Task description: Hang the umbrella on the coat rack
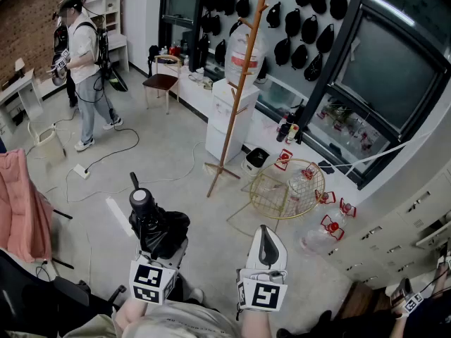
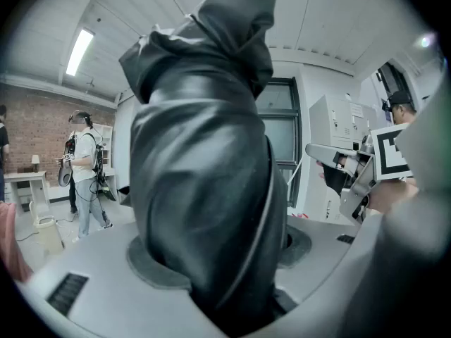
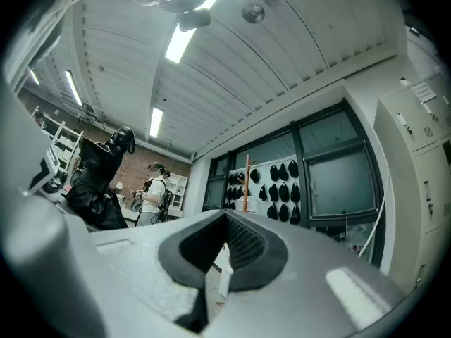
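A folded black umbrella (image 1: 156,224) stands up from my left gripper (image 1: 161,243), which is shut on its bunched fabric; the handle end points up and away. In the left gripper view the umbrella (image 2: 204,174) fills the middle and hides both jaws of the left gripper (image 2: 225,263). My right gripper (image 1: 266,234) is beside it on the right, shut and empty; in its own view the right gripper (image 3: 224,253) has its pads together. The wooden coat rack (image 1: 242,83) stands ahead on the floor, also small in the right gripper view as the coat rack (image 3: 246,183).
A white water dispenser (image 1: 229,118) stands behind the rack. A gold wire basket (image 1: 285,189) and red-capped bottles (image 1: 331,225) lie to its right. A person (image 1: 83,62) stands at far left, with a cable (image 1: 106,157) on the floor. A pink cloth (image 1: 21,203) hangs at left.
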`<state>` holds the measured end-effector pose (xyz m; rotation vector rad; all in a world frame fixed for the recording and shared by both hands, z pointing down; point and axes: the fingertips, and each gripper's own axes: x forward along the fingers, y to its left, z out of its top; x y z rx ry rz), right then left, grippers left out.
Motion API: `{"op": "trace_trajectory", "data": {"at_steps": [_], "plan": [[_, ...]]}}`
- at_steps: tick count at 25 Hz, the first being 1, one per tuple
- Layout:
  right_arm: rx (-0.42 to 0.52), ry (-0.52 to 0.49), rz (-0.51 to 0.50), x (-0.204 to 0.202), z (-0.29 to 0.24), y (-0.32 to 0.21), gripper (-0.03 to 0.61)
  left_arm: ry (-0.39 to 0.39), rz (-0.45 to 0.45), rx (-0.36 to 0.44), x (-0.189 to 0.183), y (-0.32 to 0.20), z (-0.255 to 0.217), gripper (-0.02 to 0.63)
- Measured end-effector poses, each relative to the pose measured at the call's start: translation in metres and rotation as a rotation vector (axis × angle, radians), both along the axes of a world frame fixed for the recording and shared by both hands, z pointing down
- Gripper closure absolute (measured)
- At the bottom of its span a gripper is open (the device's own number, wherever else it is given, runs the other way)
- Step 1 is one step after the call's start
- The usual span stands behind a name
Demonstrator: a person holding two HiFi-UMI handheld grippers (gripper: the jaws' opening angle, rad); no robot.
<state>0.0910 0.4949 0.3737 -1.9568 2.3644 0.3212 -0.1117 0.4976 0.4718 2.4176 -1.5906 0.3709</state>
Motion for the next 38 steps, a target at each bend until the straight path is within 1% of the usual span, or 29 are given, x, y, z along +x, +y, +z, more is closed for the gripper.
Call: {"op": "trace_trajectory", "data": {"at_steps": [11,19,21,24,26,28,30,31,38], "plan": [[-0.011,-0.002,-0.008,-0.002,0.006,-0.004,0.580,0.007,-0.002,-0.014,-0.001,-0.002,0.006,0.342],[-0.049,-0.022,-0.019,-0.011,0.010,-0.039,0.580,-0.002,0.005,-0.046,-0.010,-0.031,0.008,0.342],[-0.051,-0.048,-0.022,-0.013,0.011,-0.053,0.580,-0.003,0.010,-0.052,-0.012,-0.044,0.010,0.342],[-0.040,-0.123,-0.041,-0.017,0.009,-0.076,0.578,-0.008,0.022,-0.054,-0.021,-0.071,0.009,0.342],[-0.039,-0.147,-0.058,-0.024,0.007,-0.093,0.574,-0.008,0.032,-0.055,-0.027,-0.091,0.007,0.342],[-0.046,-0.170,-0.078,-0.030,0.005,-0.112,0.547,-0.003,0.047,-0.059,-0.032,-0.114,0.007,0.342],[-0.057,-0.188,-0.091,-0.038,0.003,-0.134,0.395,0.003,0.064,-0.057,-0.038,-0.139,0.005,0.342],[-0.061,-0.188,-0.089,-0.041,0.002,-0.144,0.349,0.006,0.077,-0.053,-0.040,-0.152,0.003,0.342],[-0.049,-0.172,-0.033,-0.065,-0.005,-0.206,0.342,-0.002,0.181,-0.024,-0.054,-0.228,-0.010,0.342]]}}
